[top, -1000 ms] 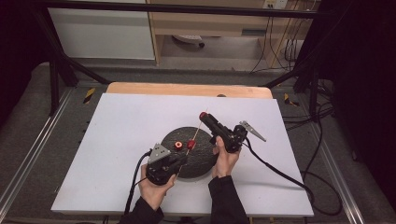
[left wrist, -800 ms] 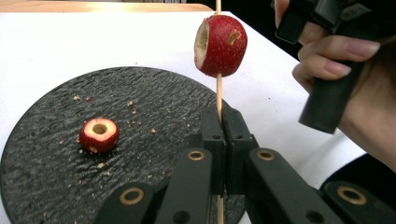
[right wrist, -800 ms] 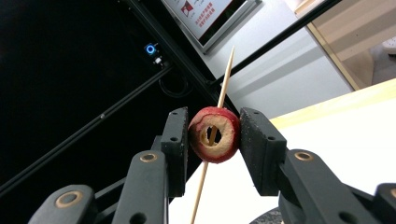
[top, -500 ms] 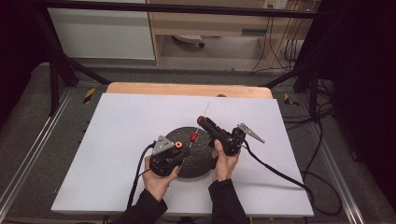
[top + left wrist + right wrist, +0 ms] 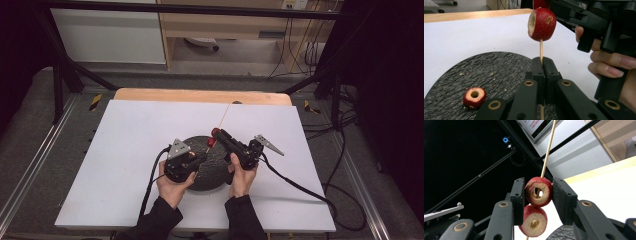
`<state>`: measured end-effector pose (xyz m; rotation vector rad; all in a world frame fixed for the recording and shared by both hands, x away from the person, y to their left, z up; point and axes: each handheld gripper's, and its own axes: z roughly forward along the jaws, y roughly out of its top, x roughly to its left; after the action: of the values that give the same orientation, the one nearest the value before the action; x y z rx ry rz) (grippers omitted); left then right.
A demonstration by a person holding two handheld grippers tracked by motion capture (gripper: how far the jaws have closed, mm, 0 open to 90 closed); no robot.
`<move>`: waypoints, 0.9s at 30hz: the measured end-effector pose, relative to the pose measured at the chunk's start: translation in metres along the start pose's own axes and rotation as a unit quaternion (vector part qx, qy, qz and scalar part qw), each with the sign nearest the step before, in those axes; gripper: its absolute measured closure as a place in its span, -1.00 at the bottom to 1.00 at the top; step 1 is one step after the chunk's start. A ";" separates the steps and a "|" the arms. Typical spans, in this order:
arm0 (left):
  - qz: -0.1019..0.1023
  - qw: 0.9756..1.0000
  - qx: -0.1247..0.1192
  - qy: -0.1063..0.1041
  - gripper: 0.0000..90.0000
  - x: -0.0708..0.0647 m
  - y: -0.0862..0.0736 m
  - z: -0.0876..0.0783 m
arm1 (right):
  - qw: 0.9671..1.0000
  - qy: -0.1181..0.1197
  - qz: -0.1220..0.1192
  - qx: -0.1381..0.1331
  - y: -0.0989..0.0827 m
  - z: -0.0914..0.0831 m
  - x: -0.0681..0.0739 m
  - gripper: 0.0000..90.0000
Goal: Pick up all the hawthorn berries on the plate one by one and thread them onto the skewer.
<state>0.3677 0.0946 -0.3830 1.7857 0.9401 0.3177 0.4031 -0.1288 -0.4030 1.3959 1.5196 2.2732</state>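
My left gripper (image 5: 201,158) (image 5: 541,62) is shut on a thin wooden skewer (image 5: 540,50), which points up and away. A cored red fruit piece (image 5: 542,23) (image 5: 533,220) is threaded on the skewer just past the jaws. My right gripper (image 5: 217,133) (image 5: 538,191) is shut on a second cored red fruit piece (image 5: 538,191), and the skewer (image 5: 548,150) passes through its hole and out the far side. A third red ring (image 5: 474,96) lies on the round dark slate plate (image 5: 215,176) (image 5: 499,67) below both grippers.
The plate sits on a white board (image 5: 125,150) laid over a wooden table (image 5: 200,95). Crumbs dot the slate. Black cables (image 5: 300,187) trail off both grippers. Black frame bars (image 5: 75,75) stand at the back corners.
My left gripper has moved up and right with the skewer toward the right gripper. The threaded fruit piece now sits closer to the one in the right jaws.
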 end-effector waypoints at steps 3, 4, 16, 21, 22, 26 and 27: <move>-0.001 1.000 -0.001 -0.004 0.97 0.001 -0.001 0.000 | 1.000 -0.001 -0.006 0.004 0.000 0.000 0.000 0.42; -0.001 1.000 -0.001 -0.005 0.97 0.001 -0.002 -0.001 | 1.000 -0.001 -0.009 0.007 0.001 0.000 0.000 0.41; 0.015 1.000 0.018 -0.010 0.97 0.018 -0.019 -0.015 | 0.995 -0.038 -0.069 0.063 0.012 -0.014 -0.006 -0.18; 0.031 0.999 0.032 -0.009 0.97 0.028 -0.026 -0.028 | 0.985 -0.062 -0.097 0.129 0.014 -0.018 -0.015 -0.49; 0.034 0.999 0.035 -0.008 0.97 0.030 -0.027 -0.031 | 0.982 -0.065 -0.103 0.142 0.014 -0.019 -0.016 -0.55; 0.043 0.998 0.050 -0.005 0.97 0.039 -0.035 -0.043 | 0.969 -0.078 -0.128 0.194 0.011 -0.019 -0.021 -0.73; 0.047 0.997 0.054 -0.004 0.97 0.041 -0.037 -0.046 | 0.966 -0.076 -0.134 0.205 0.010 -0.019 -0.022 -0.75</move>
<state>0.3501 0.1608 -0.4051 1.9328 0.8832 0.3243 0.4068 -0.1584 -0.4109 1.3075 2.0605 1.7191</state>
